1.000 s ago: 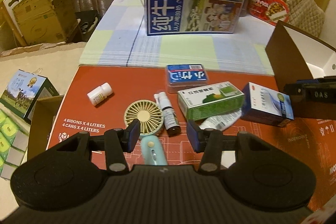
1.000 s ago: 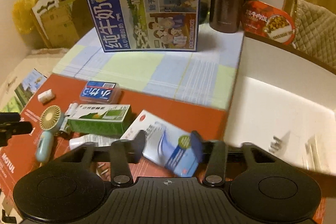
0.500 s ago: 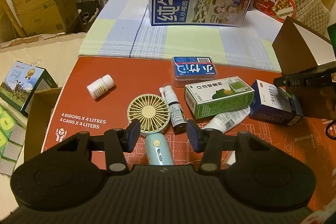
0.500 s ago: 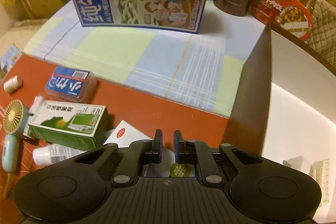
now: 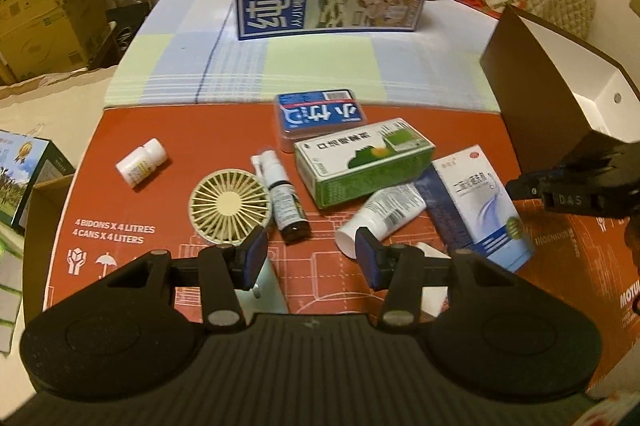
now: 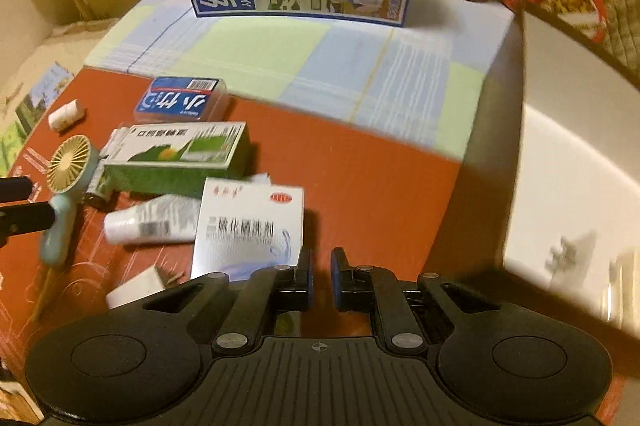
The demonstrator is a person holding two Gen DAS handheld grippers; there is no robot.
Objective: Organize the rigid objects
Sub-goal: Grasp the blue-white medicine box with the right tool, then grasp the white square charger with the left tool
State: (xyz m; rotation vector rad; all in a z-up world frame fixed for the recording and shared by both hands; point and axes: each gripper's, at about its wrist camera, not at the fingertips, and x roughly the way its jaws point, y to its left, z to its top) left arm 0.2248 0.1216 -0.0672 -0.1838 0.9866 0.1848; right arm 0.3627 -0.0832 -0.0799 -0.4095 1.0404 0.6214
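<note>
The right gripper (image 6: 322, 268) was nearly closed, its jaws parted by only a thin slit through which the red mat (image 6: 360, 186) showed, so it held nothing. The white-and-blue medicine box (image 6: 248, 222) lay on the mat just left of those jaws and slightly farther out. Its near right corner sat right beside the left jaw, though whether they touched could not be told. The box's long axis ran roughly near to far, almost in line with the fingers, and its left edge rested against the white tube (image 6: 152, 226), with the green box (image 6: 180, 154) beyond that.

So the box was offset to the left, not centred between the jaws. By my reading the right tongs would have to open much wider and shift left before closing across the box's short width. The open storage box (image 6: 560, 166), probably where it belongs, stood to the right of the mat, on the right gripper's side.

The left gripper (image 5: 310, 252) was spread wide and empty over the near edge of the mat, above the handle of the small fan (image 5: 228, 204). The medicine box lay well to its right, leaving the right hand clearly the nearer one
</note>
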